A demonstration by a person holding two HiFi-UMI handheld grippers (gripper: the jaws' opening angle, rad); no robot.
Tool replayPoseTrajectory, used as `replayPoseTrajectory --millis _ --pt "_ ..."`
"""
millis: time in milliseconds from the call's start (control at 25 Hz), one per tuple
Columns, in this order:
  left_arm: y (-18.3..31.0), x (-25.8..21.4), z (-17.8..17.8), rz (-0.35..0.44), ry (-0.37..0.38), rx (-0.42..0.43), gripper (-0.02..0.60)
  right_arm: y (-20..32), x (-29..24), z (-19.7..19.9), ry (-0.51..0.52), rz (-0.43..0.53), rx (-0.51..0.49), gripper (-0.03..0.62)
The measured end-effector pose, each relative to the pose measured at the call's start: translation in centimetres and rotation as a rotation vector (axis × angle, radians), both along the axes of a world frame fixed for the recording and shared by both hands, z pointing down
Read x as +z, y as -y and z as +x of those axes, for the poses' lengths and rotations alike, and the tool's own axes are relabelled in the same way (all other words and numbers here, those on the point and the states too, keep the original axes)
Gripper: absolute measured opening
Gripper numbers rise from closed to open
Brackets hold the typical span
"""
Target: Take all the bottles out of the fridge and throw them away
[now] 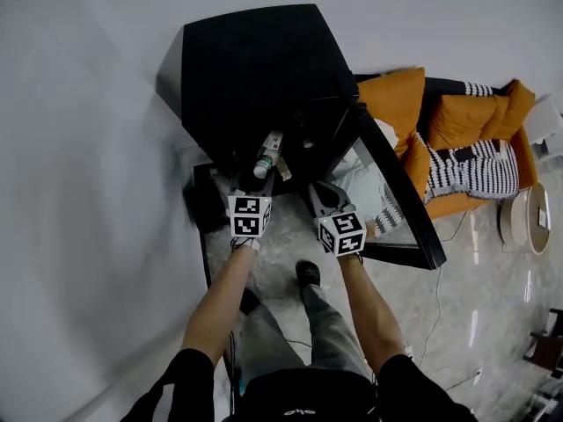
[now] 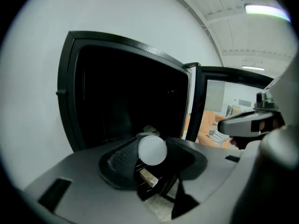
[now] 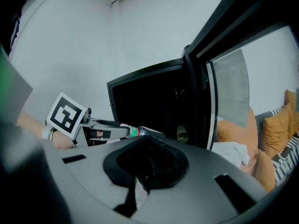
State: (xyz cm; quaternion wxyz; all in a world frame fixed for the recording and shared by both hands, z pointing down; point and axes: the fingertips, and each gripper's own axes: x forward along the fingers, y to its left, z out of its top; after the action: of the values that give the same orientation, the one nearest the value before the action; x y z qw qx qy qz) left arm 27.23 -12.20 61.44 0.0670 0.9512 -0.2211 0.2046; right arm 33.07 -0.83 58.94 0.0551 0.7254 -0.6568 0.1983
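Black fridge [image 1: 255, 69]: stands far in the scene against the white wall [image 1: 79, 148]. Its inside is dark, so the contents are hard to read.
Glass door [image 1: 396, 192]: stands open wide to the right, leaving the opening free for both grippers.
Orange sofa [image 1: 440, 117]: far right, behind the door, with no part in the job.
Left gripper [image 2: 154, 164]: jaws set wide, pads pinching the bottle [image 1: 266, 160], held just in front of the opening.
Right gripper [image 3: 148, 164]: jaws pressed together on nothing, just right of the left one by the door's edge. It is probably idle for now.
Bottle: clear, with its white cap turned back toward the person and its body pointing at the fridge. It is gripped lengthwise, probably so it draws straight out.
Pale shape [image 3: 182, 133]: deep inside the fridge, perhaps another bottle, but too dim to tell.
Stage: judged mid-removal. No view shows anywhere to throw the bottle away.
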Motion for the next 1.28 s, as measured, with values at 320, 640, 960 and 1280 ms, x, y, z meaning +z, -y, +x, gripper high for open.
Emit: replayPoseTrajectory --millis 320,640,960,1280 --pt "-3.4 -8.3 -4.7 0.019 -0.074 -0.097 0.189 -0.7 -6.2 -1.7 0.065 0.033 -0.084 0.009" --pt "-5.0 -13.9 -10.1 0.059 -0.123 -0.259 0.189 0.9 -11.2 -3.9 0.054 0.065 -0.242 0.009" --pt "-4.6 -17.2 -16.6 0.112 -0.103 -0.413 0.187 5.0 -13.7 -9.8 0.076 0.090 -0.420 0.009" --pt "-3.8 -19.3 -24.9 0.155 -0.091 -0.595 0.187 8.0 -14.6 -18.4 0.079 0.095 -0.621 0.009"
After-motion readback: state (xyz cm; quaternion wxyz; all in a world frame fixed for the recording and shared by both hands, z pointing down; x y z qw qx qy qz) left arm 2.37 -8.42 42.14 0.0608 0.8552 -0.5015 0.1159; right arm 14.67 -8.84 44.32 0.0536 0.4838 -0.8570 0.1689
